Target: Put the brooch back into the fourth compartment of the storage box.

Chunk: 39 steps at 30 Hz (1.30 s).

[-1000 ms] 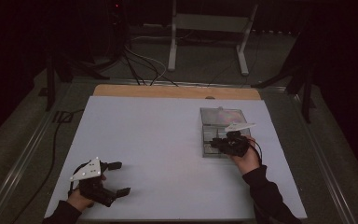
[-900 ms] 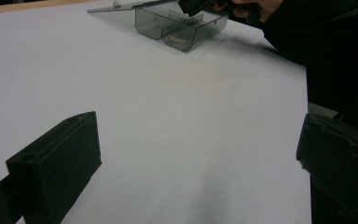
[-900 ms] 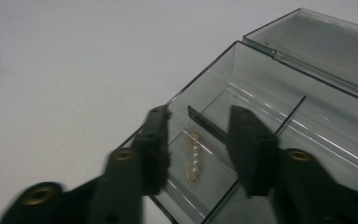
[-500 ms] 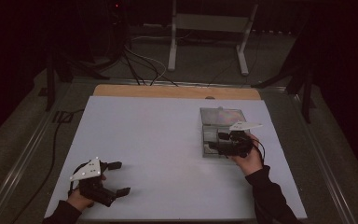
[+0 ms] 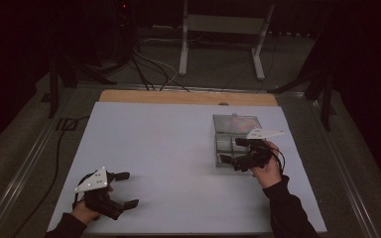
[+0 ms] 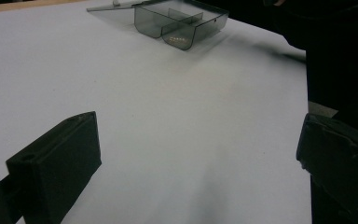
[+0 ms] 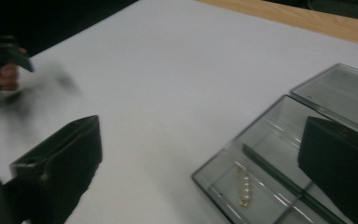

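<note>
A smoky clear plastic box (image 5: 226, 147) lies open at the table's right, its lid (image 5: 237, 123) flat behind it. A divider splits the box (image 7: 265, 158), and a small gold bead chain (image 7: 244, 185) lies in the near compartment. My right gripper (image 5: 230, 150) stands open at the box's front right edge with nothing between its jaws. In the right gripper view, the right gripper (image 7: 198, 158) has one jaw over the box and the other over bare table. My left gripper (image 5: 126, 189) rests open near the front left edge, far from the box (image 6: 182, 23), and the left gripper (image 6: 196, 163) holds nothing.
The white table top (image 5: 168, 148) ends in a wooden strip (image 5: 188, 97) at the far edge. Cables (image 5: 149, 69) and a metal stand (image 5: 218, 34) lie on the dark floor beyond. A cable (image 5: 62, 148) runs along the table's left side.
My right gripper has shifted slightly to the right beside the box. The left gripper has stayed where it was.
</note>
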Each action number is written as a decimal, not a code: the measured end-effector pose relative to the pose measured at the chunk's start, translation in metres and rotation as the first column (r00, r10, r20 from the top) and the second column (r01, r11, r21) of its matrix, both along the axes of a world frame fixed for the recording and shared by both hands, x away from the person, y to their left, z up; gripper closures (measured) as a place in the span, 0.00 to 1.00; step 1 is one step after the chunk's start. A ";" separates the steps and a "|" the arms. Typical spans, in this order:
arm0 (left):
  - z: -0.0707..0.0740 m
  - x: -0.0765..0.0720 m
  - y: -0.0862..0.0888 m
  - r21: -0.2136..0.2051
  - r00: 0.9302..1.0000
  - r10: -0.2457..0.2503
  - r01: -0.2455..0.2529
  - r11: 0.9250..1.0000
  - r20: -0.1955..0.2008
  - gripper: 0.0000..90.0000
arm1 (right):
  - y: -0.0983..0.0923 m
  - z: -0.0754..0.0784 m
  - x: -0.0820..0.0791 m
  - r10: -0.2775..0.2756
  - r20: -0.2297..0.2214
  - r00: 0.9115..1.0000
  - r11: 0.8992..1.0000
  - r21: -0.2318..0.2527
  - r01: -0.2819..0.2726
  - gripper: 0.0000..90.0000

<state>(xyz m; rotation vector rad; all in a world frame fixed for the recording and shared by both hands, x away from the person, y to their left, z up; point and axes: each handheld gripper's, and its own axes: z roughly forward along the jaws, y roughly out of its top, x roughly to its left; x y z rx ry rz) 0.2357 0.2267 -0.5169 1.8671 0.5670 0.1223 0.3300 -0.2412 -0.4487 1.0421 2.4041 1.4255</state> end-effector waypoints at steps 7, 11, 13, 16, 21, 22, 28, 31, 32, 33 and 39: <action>0.000 0.000 0.000 -0.002 1.000 -0.003 0.003 1.000 -0.001 0.01 | 0.001 0.006 -0.012 0.030 0.029 0.999 0.999 0.018 -0.030 0.00; 0.000 0.000 0.000 -0.003 1.000 -0.003 0.003 1.000 -0.001 0.01 | 0.003 0.007 -0.020 0.043 0.054 0.998 0.999 0.029 -0.045 0.00; 0.000 0.000 0.000 -0.003 1.000 -0.003 0.003 1.000 -0.001 0.01 | 0.003 0.007 -0.024 0.053 0.065 0.997 0.998 0.034 -0.055 0.00; 0.000 0.000 -0.001 0.000 1.000 -0.006 0.006 1.000 0.001 0.01 | 0.003 0.006 -0.030 0.066 0.068 0.995 0.997 0.046 -0.069 0.00; 0.000 0.000 -0.001 -0.001 1.000 -0.006 0.006 1.000 0.003 0.01 | 0.001 0.001 -0.042 0.071 0.089 0.993 0.996 0.038 -0.075 0.00; 0.001 0.000 -0.001 -0.001 1.000 -0.007 0.007 1.000 0.004 0.01 | 0.001 -0.001 -0.044 0.072 0.094 0.993 0.997 0.032 -0.076 0.00; 0.001 0.000 -0.001 -0.004 1.000 -0.007 0.007 1.000 0.004 0.01 | -0.005 -0.011 -0.058 0.083 0.089 0.993 0.996 0.010 -0.084 0.00; 0.001 0.000 -0.001 -0.002 1.000 -0.008 0.008 1.000 0.004 0.01 | -0.010 -0.017 -0.063 0.086 0.073 0.994 0.996 0.020 -0.088 0.00; 0.001 0.000 -0.001 -0.001 1.000 -0.008 0.008 1.000 0.004 0.01 | -0.012 -0.020 -0.065 0.091 0.065 0.994 0.996 0.020 -0.092 0.00; 0.001 0.000 -0.001 -0.002 1.000 -0.008 0.008 1.000 0.004 0.01 | -0.013 -0.022 -0.067 0.093 0.059 0.994 0.995 0.017 -0.094 0.00; 0.001 0.000 -0.001 -0.001 1.000 -0.011 0.011 1.000 0.005 0.01 | -0.024 -0.036 -0.076 0.096 0.044 0.994 0.995 0.016 -0.097 0.00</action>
